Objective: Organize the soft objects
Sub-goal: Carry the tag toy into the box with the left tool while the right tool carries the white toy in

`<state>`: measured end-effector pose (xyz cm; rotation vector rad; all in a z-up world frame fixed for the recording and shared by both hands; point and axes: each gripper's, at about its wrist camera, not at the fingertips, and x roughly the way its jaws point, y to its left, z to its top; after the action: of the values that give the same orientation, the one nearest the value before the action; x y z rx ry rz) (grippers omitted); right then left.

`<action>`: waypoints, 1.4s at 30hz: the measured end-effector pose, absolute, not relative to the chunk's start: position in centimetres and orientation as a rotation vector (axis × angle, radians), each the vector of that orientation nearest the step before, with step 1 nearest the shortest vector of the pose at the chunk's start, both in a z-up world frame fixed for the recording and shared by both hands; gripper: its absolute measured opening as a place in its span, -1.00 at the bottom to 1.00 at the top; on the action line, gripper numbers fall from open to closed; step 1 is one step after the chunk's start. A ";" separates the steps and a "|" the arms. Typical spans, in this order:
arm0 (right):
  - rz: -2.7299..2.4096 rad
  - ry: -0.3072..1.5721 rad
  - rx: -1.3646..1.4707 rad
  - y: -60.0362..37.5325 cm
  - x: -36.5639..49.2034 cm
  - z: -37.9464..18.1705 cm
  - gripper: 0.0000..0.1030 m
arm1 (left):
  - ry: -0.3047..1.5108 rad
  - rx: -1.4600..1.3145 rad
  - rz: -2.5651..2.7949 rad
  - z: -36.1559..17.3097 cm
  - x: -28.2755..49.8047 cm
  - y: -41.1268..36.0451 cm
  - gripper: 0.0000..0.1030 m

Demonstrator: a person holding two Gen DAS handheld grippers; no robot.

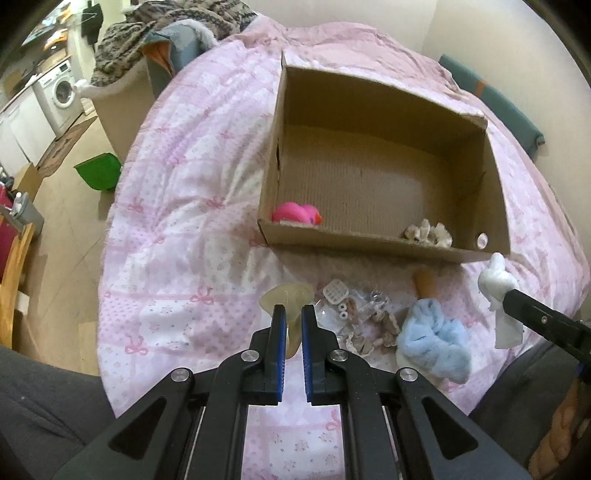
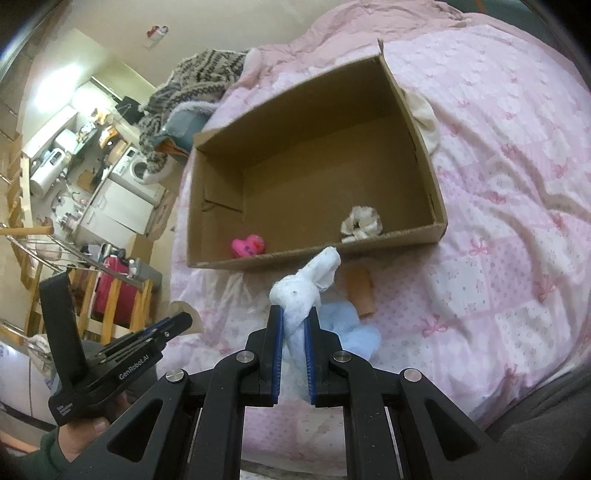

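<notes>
An open cardboard box [image 1: 369, 245] [image 2: 413, 110] lies on the bed. Inside it are a pink heart plush [image 1: 295, 214] [image 2: 248, 245] and a beige scrunchie [image 1: 428, 232] [image 2: 362, 221]. My left gripper [image 1: 293, 310] [image 2: 184, 319] hovers in front of the box, shut on a translucent yellowish soft piece [image 1: 286, 295]. My right gripper [image 2: 295, 312] [image 1: 517, 295] is shut on a white cloth [image 2: 306, 284] [image 1: 496, 277] just before the box's near wall. Below them lie a fluffy blue item [image 1: 432, 336] [image 2: 354, 332] and a tan cylinder [image 1: 424, 282] [image 2: 360, 291].
A clear bag of small bits [image 1: 351, 306] and a lace scrunchie [image 1: 373, 332] lie on the pink quilt [image 1: 177, 240]. A knitted blanket [image 1: 177, 22] is heaped at the far end. The floor with a green bin [image 1: 98, 171] lies left of the bed.
</notes>
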<state>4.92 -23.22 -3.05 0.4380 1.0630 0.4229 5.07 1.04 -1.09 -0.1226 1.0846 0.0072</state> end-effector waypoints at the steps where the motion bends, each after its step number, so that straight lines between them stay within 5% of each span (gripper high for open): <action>1: 0.428 1.053 0.447 -23.4 4.8 -2.6 -0.76 | 1.074 -0.125 0.008 -0.4 5.1 1.1 -0.86; 21: 0.490 0.850 0.367 -22.9 9.2 6.5 -0.76 | 0.927 -0.076 -0.028 7.1 12.1 -0.1 -0.86; 42: 0.433 0.954 0.371 -22.1 16.3 -0.8 -0.76 | 0.983 0.001 -0.054 0.5 19.5 -2.9 -0.85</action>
<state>16.34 -22.07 -0.81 0.3710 0.9536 0.4327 19.55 -2.91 0.46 0.0013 0.9831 -0.0542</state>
